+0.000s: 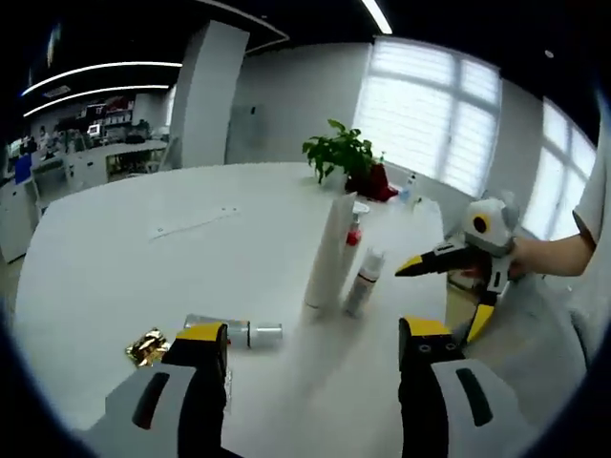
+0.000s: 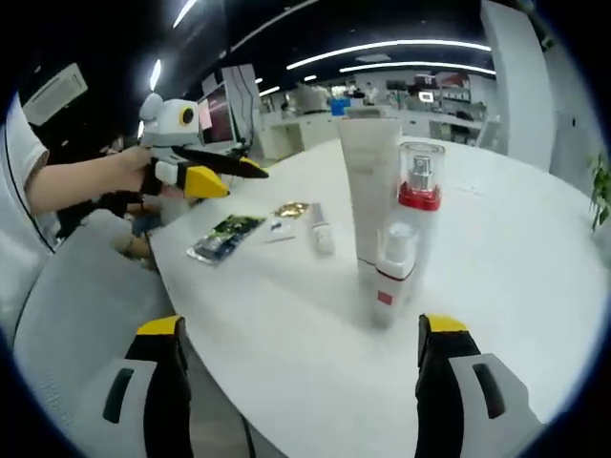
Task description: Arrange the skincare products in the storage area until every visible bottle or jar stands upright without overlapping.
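Open-plan office or lab space

A large white table [image 1: 143, 258] stands under strip ceiling lights [image 2: 401, 46], with desks and monitors [image 2: 218, 113] behind, a tall window with blinds [image 1: 430, 110], and a potted plant [image 1: 346, 157].

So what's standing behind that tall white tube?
In the left gripper view, behind the tall white tube stands a red-collared pump bottle with a clear cap; the tube covers most of its body.
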Demonstrator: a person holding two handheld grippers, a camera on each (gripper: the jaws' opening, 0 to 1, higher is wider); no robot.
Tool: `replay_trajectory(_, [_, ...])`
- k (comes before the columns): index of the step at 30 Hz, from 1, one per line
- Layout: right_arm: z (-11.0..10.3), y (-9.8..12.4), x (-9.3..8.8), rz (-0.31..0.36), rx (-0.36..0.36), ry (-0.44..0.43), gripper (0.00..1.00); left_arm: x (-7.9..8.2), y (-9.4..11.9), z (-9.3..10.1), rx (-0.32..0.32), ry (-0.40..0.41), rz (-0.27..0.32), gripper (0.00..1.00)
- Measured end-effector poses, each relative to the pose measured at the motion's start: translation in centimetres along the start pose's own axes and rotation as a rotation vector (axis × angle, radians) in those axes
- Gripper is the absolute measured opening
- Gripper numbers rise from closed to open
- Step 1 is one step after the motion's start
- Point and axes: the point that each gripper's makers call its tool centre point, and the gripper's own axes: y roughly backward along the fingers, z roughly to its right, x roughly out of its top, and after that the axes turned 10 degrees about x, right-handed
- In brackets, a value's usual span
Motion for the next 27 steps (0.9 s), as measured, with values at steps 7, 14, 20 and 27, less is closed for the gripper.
replay_trajectory(7, [-1.2, 0.3, -0.1, 0.005, 0.020, 0.015, 0.99, -2.5, 3.7, 0.1, 0.078, 0.035, -0.023, 0.81])
replay_trajectory(14, [-2.6, 0.8, -0.2, -0.007, 0.039, 0.043, 0.99, -4.7, 7.6, 0.2, 0.131, 0.073, -0.022, 0.86])
replay_trajectory(20, [-3.1, 1.6, 0.7, -0.001, 0.025, 0.038, 0.99, -6.0, 10.3, 0.4, 0.154, 0.123, -0.030, 0.95])
replay_trajectory(27, [-3.4, 1.9, 1.8, 0.016, 0.000, 0.029, 0.99, -6.2, 12.1, 0.6, 0.149, 0.120, -0.014, 0.99])
